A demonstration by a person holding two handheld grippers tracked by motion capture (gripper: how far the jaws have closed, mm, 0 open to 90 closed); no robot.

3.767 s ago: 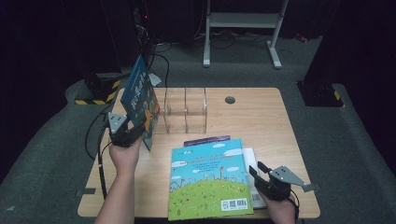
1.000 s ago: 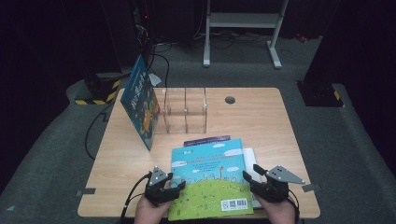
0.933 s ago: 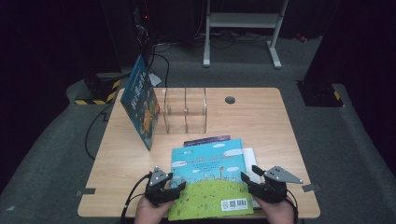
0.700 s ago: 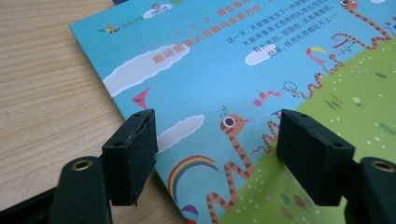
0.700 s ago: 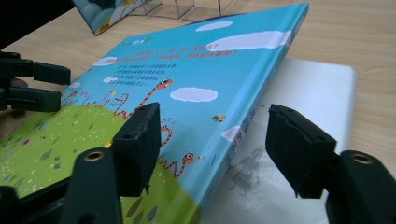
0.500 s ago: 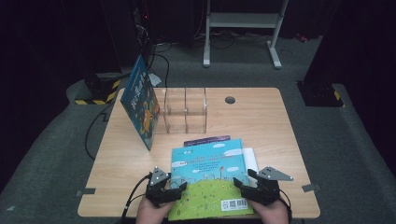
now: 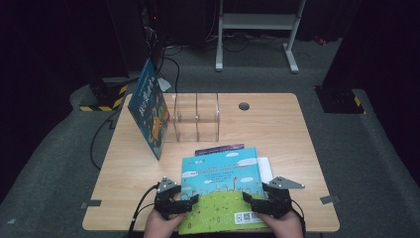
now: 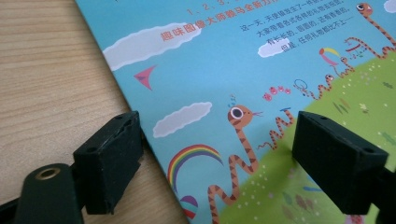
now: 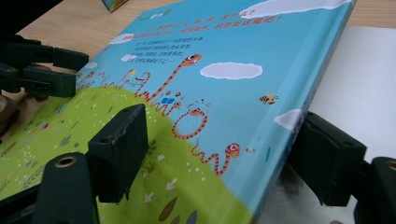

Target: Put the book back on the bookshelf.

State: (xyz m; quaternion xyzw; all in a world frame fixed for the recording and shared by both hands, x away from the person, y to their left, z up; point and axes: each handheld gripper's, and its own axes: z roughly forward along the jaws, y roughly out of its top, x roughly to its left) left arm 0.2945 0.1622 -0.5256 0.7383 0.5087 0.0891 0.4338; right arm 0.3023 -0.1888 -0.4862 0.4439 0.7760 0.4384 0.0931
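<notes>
While jaws just opened, book (image 7: 221,191) lies between both grippers.

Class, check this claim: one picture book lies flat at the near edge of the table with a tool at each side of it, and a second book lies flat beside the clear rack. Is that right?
Not quite. The second book stands tilted on edge, leaning against the clear rack, as the high view shows. The rest holds: the picture book lies flat with the left tool and right tool at its sides.

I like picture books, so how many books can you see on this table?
3, possibly more hidden. One blue book stands propped against the clear rack. One blue-green book lies flat up front, atop a purple book whose edge peeks out.
</notes>
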